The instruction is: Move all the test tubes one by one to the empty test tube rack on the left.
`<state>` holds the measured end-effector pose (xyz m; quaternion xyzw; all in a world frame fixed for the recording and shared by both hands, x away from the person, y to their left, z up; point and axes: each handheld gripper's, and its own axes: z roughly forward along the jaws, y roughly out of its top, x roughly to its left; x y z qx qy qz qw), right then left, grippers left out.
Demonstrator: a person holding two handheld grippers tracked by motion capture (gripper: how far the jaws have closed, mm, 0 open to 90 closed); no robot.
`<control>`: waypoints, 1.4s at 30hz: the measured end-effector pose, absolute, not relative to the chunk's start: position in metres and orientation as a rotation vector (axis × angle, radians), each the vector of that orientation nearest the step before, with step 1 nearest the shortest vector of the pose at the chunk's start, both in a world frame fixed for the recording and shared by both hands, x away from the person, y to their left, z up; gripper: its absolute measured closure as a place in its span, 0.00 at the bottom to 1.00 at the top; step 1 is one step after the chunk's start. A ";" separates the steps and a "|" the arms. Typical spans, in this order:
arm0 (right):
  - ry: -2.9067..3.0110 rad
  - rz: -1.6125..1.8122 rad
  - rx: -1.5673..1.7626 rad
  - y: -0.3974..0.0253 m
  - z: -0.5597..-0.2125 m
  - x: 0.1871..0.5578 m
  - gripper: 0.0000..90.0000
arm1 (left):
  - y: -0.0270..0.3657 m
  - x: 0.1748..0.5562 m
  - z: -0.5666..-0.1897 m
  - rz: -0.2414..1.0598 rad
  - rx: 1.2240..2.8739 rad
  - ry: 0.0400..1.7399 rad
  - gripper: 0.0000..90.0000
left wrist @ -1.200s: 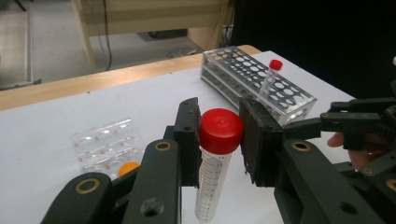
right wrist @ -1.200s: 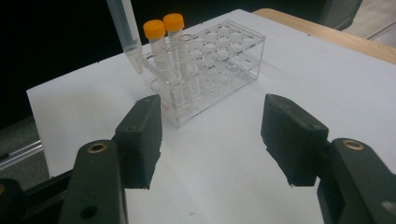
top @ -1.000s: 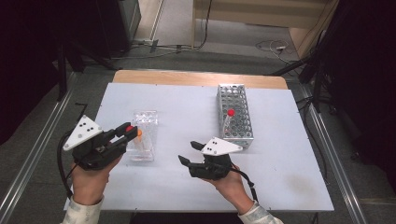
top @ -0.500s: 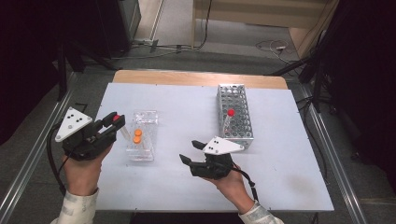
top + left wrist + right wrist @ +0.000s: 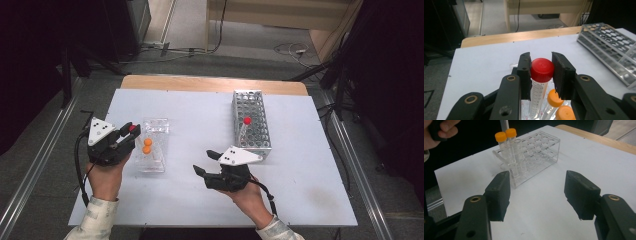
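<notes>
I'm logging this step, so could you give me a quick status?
Left gripper shut on red-capped tube, above clear rack. Right gripper open, idle. Nothing in the way.

**Where things sit around the two claws**

The left claw (image 5: 131,132) is at the left side of the worktop (image 5: 200,115), with a capped tube (image 5: 539,82) between its jaws. Just to its right stands a small rack (image 5: 152,145), and two more tubes (image 5: 147,146) stand in the rack's near-left part, right beside the claw. The right claw (image 5: 206,162) is nearer the front edge, well apart from the small rack, which lies ahead of its spread jaws to the left. Behind this claw, to its right, a metal rack (image 5: 251,122) stands on the worktop with one tube (image 5: 244,128) in it.
</notes>
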<state>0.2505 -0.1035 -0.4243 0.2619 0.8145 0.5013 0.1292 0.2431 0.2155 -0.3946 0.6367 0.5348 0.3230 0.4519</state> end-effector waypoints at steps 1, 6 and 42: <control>2.367 1.458 0.760 -0.104 -0.424 0.251 0.40 | 0.216 0.244 -0.397 0.789 1.571 1.326 0.78; 2.364 1.459 0.767 -0.105 -0.424 0.251 0.39 | 0.217 0.245 -0.408 0.764 1.582 1.352 0.78; 2.139 1.297 0.971 -0.145 -0.427 0.288 0.31 | 0.204 0.237 -0.401 0.667 1.554 1.336 0.25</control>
